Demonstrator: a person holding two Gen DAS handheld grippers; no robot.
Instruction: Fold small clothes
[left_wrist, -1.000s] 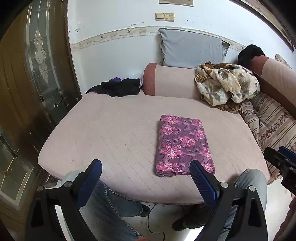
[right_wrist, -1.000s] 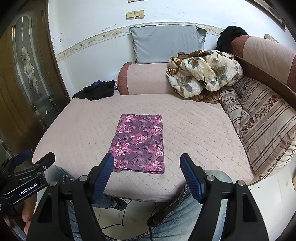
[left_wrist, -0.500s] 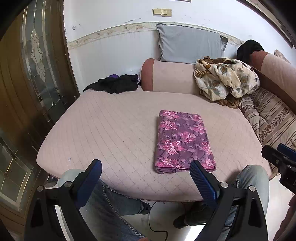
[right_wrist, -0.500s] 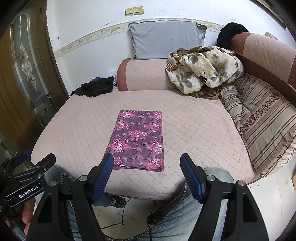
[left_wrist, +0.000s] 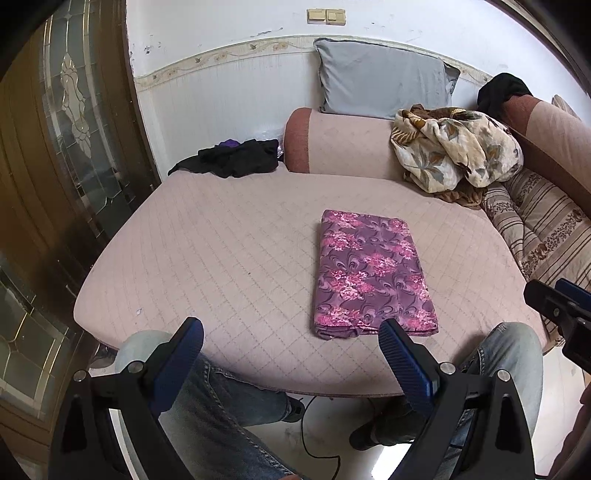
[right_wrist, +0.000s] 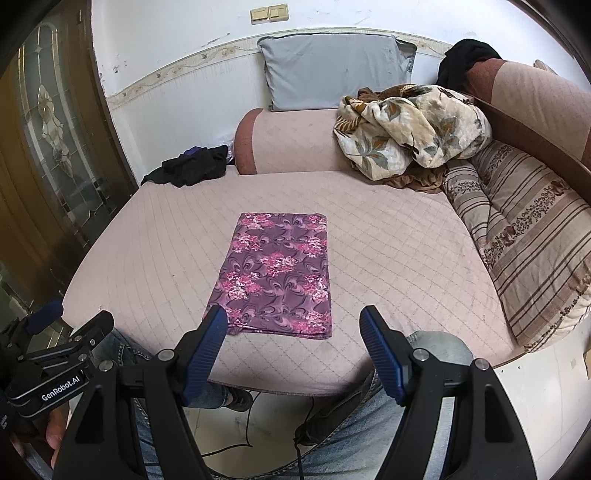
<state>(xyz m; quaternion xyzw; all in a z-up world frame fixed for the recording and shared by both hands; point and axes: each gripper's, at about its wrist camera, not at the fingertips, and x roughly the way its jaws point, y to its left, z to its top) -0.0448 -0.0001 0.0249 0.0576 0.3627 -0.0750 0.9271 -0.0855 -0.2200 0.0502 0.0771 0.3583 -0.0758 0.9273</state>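
Sitting at a pink quilted mattress (left_wrist: 229, 258) against a white wall (left_wrist: 221, 22), wooden door with leaded glass (left_wrist: 74, 122) along the left edge.

Lying flat near the front-centre of the mattress: folded purple floral cloth (left_wrist: 371, 275), neat rectangle, long side running away from the cameras, near short edge sitting just back from the mattress front edge. Same cloth (right_wrist: 277, 275) showing in the right wrist view, slightly left of centre.

Hovering just in front of that near edge: left hand-held gripper (left_wrist: 291, 350), jaws standing wide apart, nothing between the blue pads, not touching cloth. Right finger (left_wrist: 402, 362) overlapping the cloth's near right corner in the picture only.

Right hand-held gripper (right_wrist: 293, 339) likewise released, jaws spread, empty, hanging over the mattress front edge below the cloth. Left unit's black body showing at the lower left of the right view, right unit's at the right edge of the left view.

Showing below both: knees in blue jeans (right_wrist: 369, 435) tucked at the mattress edge, cable on the tiled floor (left_wrist: 325, 424).

Further back: pink bolster (left_wrist: 340, 144) against the wall, grey pillow (left_wrist: 380, 86) leaning behind it, crumpled floral blanket (left_wrist: 458, 147) at its right end, dark clothes heap (left_wrist: 232, 160) at the back left corner, striped cushion (right_wrist: 528, 243) along the right side.
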